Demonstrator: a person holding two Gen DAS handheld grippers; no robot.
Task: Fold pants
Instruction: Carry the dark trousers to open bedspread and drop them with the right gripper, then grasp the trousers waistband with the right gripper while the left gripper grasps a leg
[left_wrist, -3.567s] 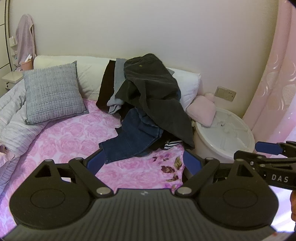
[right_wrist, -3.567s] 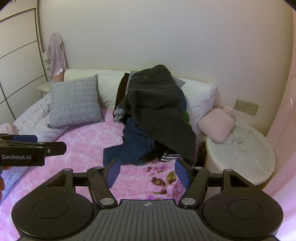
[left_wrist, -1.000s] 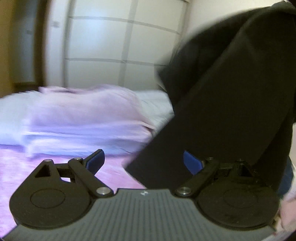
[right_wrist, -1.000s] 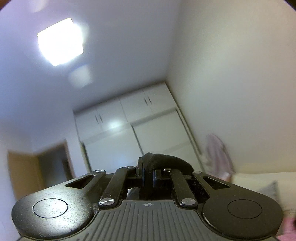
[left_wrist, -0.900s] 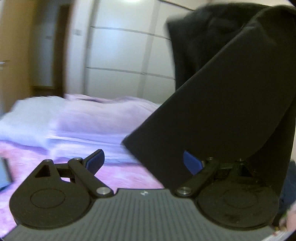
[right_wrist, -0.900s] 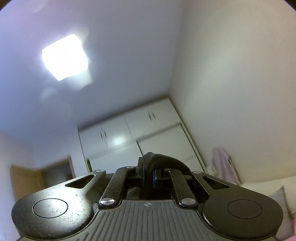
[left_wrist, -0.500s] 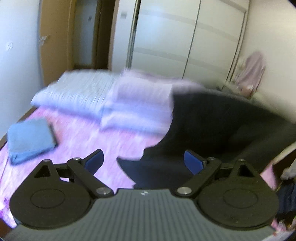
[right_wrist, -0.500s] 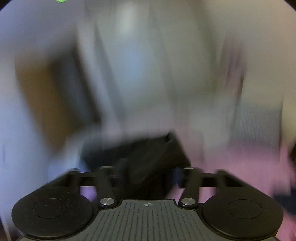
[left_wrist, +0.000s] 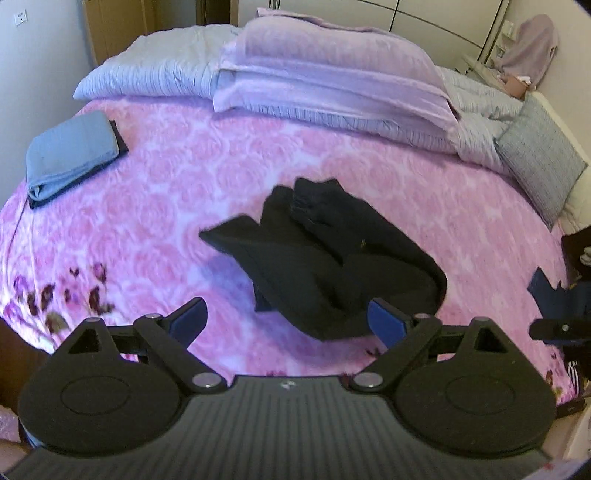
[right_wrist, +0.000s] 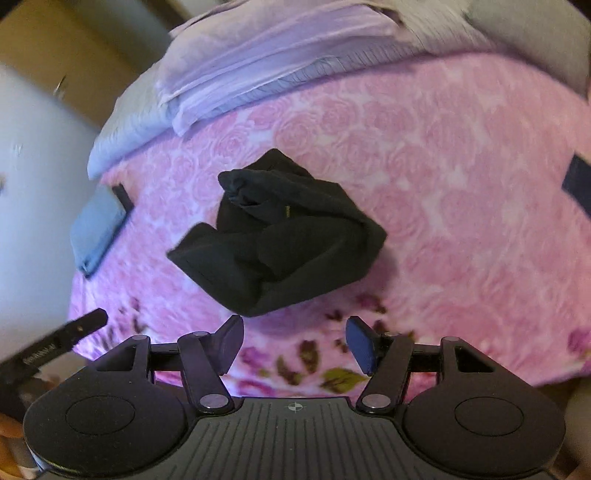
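Left gripper (left_wrist: 286, 321) spread, empty. Right gripper (right_wrist: 293, 343) spread, empty. Black pants (right_wrist: 277, 236) lay crumpled on the pink bedspread (right_wrist: 461, 184) just ahead of both. Label on the left gripper blurred, unreadable.

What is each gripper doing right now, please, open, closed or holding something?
Left gripper: open, holding nothing.
Right gripper: open, holding nothing; the black pants lie crumpled on the bed.

Both wrist cameras looked down from near above the pink bed (left_wrist: 155, 177), sharing the crumpled black pants (left_wrist: 332, 258) mid-frame and the folded blue cloth (right_wrist: 98, 229) at left.
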